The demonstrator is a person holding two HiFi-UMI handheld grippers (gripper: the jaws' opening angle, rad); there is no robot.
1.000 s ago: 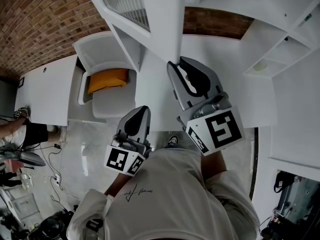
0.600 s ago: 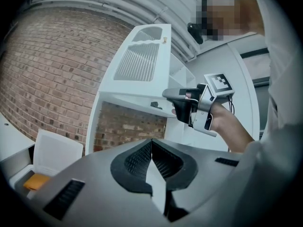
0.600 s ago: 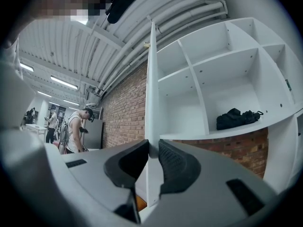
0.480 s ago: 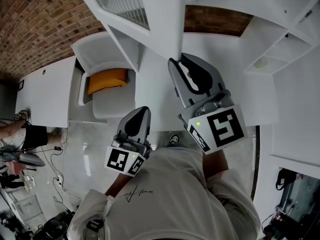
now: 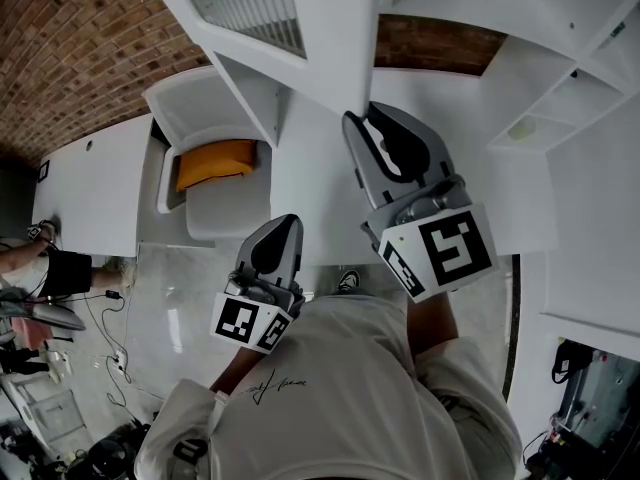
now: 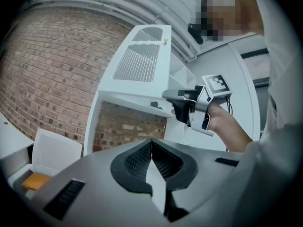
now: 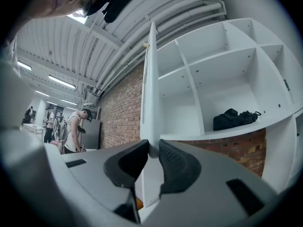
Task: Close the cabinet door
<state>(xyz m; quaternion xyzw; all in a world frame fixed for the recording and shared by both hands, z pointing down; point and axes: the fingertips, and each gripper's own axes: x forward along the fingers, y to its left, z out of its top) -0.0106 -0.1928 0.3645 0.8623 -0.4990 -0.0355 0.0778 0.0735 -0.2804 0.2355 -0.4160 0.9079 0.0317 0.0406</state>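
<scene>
The white cabinet door [image 5: 300,28], with a slatted panel, stands swung out from the open shelf cabinet [image 5: 560,98]. My right gripper [image 5: 362,118] is shut on the door's lower free edge. In the right gripper view the door [image 7: 149,79] appears edge-on, and the right gripper [image 7: 152,148] has both pads pressed on it. The left gripper [image 5: 285,223] hangs lower and nearer to me, shut on nothing. In the left gripper view its jaws [image 6: 151,145] meet, and beyond them the right gripper [image 6: 168,96] holds the door [image 6: 142,63].
A white chair with an orange cushion [image 5: 215,163] stands under the door at the left, beside a white table [image 5: 90,183]. A black bag [image 7: 234,118] lies on a cabinet shelf. A person [image 7: 75,129] stands far off by the brick wall.
The right gripper has shifted slightly right and down in the head view, carrying the door's edge with it. The left gripper has barely moved.
</scene>
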